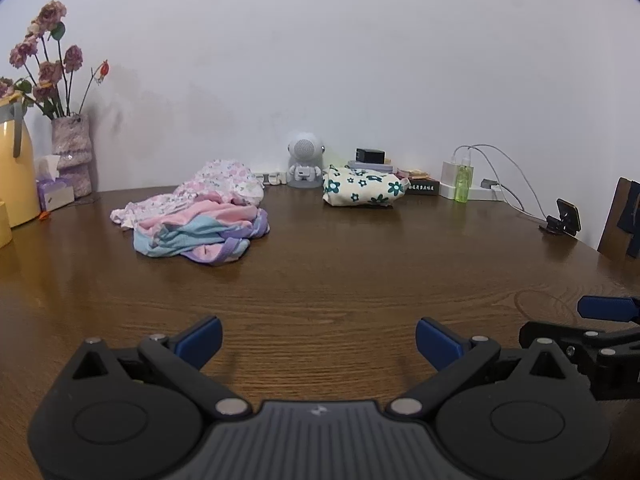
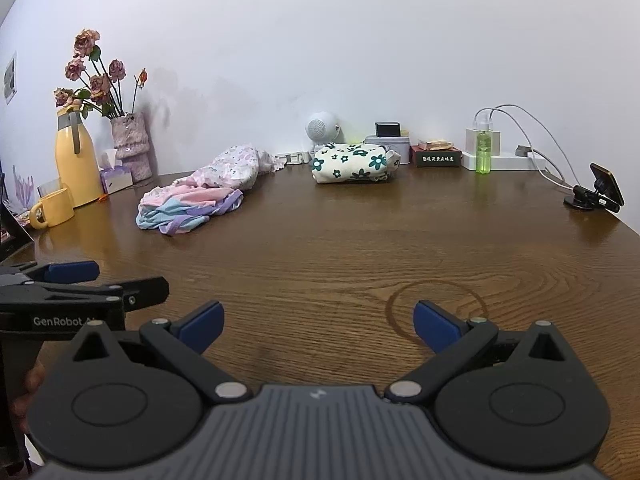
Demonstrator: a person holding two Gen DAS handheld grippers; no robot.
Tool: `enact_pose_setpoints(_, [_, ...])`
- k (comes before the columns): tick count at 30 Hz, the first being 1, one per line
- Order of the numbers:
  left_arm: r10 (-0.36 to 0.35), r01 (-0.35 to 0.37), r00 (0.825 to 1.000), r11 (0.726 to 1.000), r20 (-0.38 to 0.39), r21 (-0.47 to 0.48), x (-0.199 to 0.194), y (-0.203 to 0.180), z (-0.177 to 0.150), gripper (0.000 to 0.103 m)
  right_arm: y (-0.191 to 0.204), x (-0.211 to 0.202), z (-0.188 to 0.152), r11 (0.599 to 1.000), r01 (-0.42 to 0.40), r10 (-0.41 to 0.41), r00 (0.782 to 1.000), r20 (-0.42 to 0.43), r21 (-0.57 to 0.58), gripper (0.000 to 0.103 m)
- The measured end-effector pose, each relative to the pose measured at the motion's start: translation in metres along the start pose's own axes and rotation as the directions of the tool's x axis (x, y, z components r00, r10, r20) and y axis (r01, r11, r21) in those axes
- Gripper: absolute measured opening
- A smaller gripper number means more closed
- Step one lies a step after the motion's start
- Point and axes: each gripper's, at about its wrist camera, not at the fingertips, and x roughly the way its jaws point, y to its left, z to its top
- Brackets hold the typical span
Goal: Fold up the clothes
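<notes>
I have my left gripper (image 1: pixel 319 339) and right gripper (image 2: pixel 316 325) side by side, each with blue fingers spread wide on nothing, hovering low and level over the bare near part of the wooden table (image 1: pixel 360 264), the crumpled pastel clothes (image 1: pixel 200 224) well ahead at far left.

Brown wood-grain table (image 1: pixel 340 280), glossy; crumpled pastel cloth pile (image 1: pixel 200 228), soft, matt; black matt plastic left gripper (image 1: pixel 319 340), blue pads.
</notes>
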Motion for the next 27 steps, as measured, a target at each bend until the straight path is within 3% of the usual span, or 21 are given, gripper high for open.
enact_pose_setpoints(27, [0.0,0.0,1.0,1.0,-0.015,0.016,0.0008,-0.0038,-0.0015,0.103,0.0006,0.0077,0.0,1.0,-0.021,0.022,0.998,-0.053,0.023,0.103])
